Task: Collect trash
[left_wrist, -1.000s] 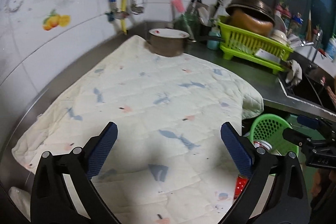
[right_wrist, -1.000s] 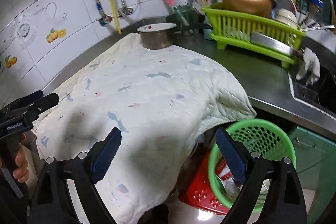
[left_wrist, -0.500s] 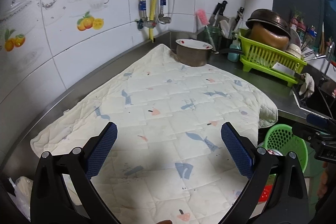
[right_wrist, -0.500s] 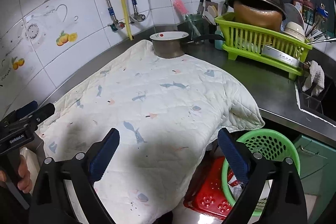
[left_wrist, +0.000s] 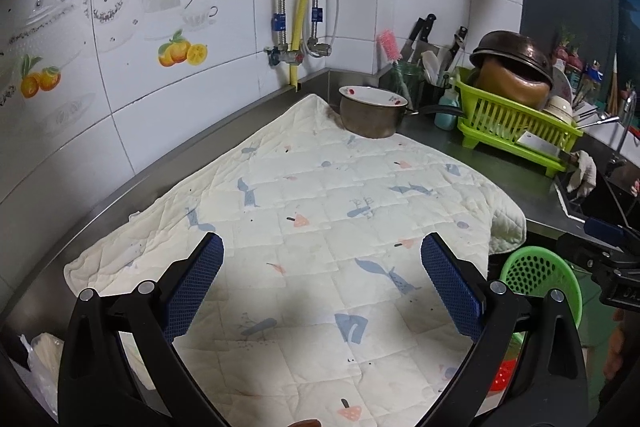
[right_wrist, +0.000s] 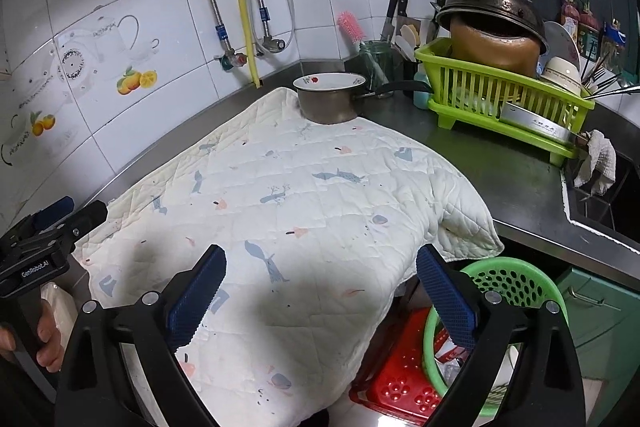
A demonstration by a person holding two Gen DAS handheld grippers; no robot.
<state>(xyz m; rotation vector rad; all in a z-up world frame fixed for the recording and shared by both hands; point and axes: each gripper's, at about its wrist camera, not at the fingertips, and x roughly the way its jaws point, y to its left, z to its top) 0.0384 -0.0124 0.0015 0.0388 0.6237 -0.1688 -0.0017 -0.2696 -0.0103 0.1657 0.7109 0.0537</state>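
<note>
A green perforated trash basket (right_wrist: 516,287) stands on the floor below the counter edge, with wrappers inside; it also shows in the left wrist view (left_wrist: 540,275). My left gripper (left_wrist: 322,287) is open and empty, held above the near part of a cream quilted cloth (left_wrist: 320,211). My right gripper (right_wrist: 320,295) is open and empty, above the cloth's (right_wrist: 300,203) overhanging front edge, left of the basket. No loose trash shows on the cloth.
A metal pot (right_wrist: 330,99) sits on the cloth's far corner. A lime dish rack (right_wrist: 504,103) with pans stands at the back right beside a sink (right_wrist: 600,203). A red crate (right_wrist: 400,379) lies on the floor. A white bag (left_wrist: 40,359) lies at the left.
Both grippers have risen and pulled back from the cloth, so more wall and counter show. Both stay open and empty.
</note>
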